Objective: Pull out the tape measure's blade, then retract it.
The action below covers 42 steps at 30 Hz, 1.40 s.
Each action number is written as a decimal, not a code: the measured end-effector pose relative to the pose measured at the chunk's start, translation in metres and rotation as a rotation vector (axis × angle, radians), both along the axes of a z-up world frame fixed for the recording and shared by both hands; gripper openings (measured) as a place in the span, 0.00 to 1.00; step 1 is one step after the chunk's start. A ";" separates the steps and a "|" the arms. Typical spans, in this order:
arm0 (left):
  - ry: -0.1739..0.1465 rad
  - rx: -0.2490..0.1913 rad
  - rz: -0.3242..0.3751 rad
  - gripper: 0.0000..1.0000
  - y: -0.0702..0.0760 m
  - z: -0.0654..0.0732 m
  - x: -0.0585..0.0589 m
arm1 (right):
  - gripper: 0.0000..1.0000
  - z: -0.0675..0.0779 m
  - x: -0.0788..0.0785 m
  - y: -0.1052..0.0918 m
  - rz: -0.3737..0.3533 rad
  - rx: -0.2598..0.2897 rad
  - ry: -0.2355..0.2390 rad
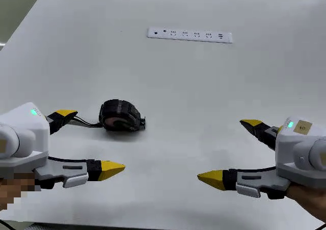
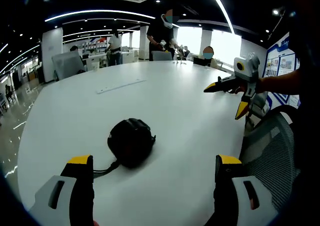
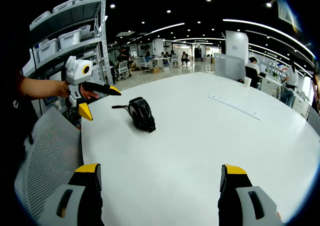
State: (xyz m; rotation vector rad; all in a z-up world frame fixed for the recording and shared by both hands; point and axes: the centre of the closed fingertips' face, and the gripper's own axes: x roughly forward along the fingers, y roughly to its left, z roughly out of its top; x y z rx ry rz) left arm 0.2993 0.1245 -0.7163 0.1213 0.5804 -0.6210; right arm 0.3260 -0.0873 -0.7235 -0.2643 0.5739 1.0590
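Observation:
A black tape measure (image 1: 120, 116) with a reddish side disc lies on the white table (image 1: 204, 82), a black strap trailing to its left. The same tape measure (image 2: 131, 141) sits ahead of the left gripper's jaws, and the tape measure (image 3: 140, 113) lies far ahead and left in the right gripper view. My left gripper (image 1: 91, 141) stands open just left of it, the upper tip near the strap. My right gripper (image 1: 232, 151) is open at the right, well apart from the tape measure. No blade is out.
A white power strip (image 1: 189, 35) lies flat at the far middle of the table. The table's near edge runs just below both grippers. A mesh chair (image 2: 280, 151) stands beside the table, and people stand far off in the room.

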 end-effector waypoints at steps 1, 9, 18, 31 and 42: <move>0.000 0.004 -0.004 0.99 0.001 -0.001 0.001 | 0.99 0.000 0.001 0.001 0.008 -0.003 0.000; 0.003 0.011 -0.008 0.99 0.005 -0.001 0.012 | 0.99 -0.004 0.011 0.007 0.050 -0.018 -0.004; 0.011 0.019 -0.031 0.99 0.009 -0.003 0.022 | 0.96 -0.007 0.022 0.016 0.118 -0.029 -0.015; 0.025 0.047 -0.099 0.94 0.011 -0.007 0.036 | 0.93 -0.015 0.029 0.035 0.238 -0.053 -0.017; 0.026 0.093 -0.188 0.85 0.007 -0.010 0.045 | 0.87 -0.019 0.034 0.051 0.336 -0.075 -0.040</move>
